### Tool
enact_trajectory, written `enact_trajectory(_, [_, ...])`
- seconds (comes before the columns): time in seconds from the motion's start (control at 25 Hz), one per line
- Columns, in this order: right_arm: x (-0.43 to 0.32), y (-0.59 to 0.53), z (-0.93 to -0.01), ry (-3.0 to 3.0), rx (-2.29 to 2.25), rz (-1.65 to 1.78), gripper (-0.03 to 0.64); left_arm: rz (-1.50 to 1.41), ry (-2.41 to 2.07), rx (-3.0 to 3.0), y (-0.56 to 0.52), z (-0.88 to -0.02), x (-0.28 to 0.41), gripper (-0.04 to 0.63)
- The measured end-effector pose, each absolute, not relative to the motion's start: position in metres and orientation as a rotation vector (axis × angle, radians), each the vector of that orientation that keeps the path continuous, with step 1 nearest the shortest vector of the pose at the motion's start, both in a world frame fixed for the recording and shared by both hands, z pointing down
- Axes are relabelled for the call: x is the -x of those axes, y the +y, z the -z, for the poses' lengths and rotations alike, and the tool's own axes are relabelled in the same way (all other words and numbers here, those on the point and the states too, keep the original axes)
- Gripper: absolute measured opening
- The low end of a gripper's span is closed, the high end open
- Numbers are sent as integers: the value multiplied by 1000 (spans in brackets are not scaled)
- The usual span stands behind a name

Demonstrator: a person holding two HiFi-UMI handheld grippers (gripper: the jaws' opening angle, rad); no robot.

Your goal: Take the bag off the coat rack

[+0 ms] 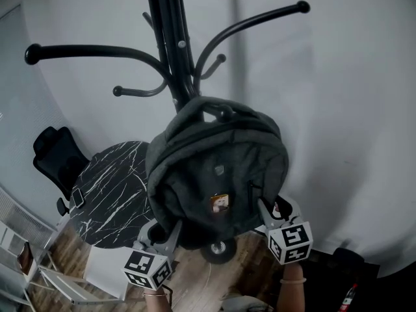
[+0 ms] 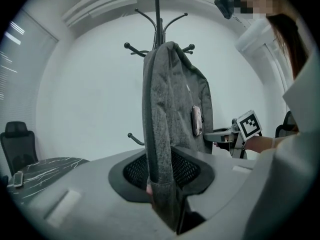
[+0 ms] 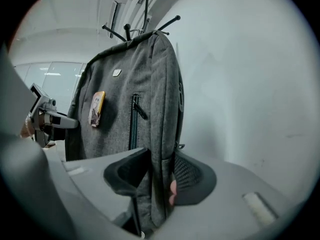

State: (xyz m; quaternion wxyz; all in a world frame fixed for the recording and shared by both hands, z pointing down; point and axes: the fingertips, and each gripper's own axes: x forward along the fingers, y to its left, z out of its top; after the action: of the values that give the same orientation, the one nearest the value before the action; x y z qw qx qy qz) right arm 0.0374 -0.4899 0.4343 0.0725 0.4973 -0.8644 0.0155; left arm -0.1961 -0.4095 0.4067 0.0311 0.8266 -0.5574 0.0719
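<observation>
both grippers clamped on the hanging bag

the grey bag hangs on the black coat rack. its top handle is looped over one of the rack's lower hooks, and its body dangles straight down in front of the pole. a small yellowish badge sits on the front panel, beside a vertical zip.

the left gripper is closed narrow on the bag's lower left side. in the left gripper view a fold of grey fabric runs down between the two dark meshed pads and is pinched there. the right gripper holds the opposite lower side the same way, with the bag's edge squeezed between its pads. in the head view the two marker cubes sit just below the bag, one near each bottom corner, with the jaws reaching up into the fabric.

to the left of the rack stands a round black marble table, with a black office chair just beside it. a pale wall fills the background.
</observation>
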Motion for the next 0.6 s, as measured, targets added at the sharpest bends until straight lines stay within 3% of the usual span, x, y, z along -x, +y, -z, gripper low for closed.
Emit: enact_trajectory(0.6, [-44,-461,-420,-2541,-1579,2,100,-226,-1792,-2603,-386,-392,184,100])
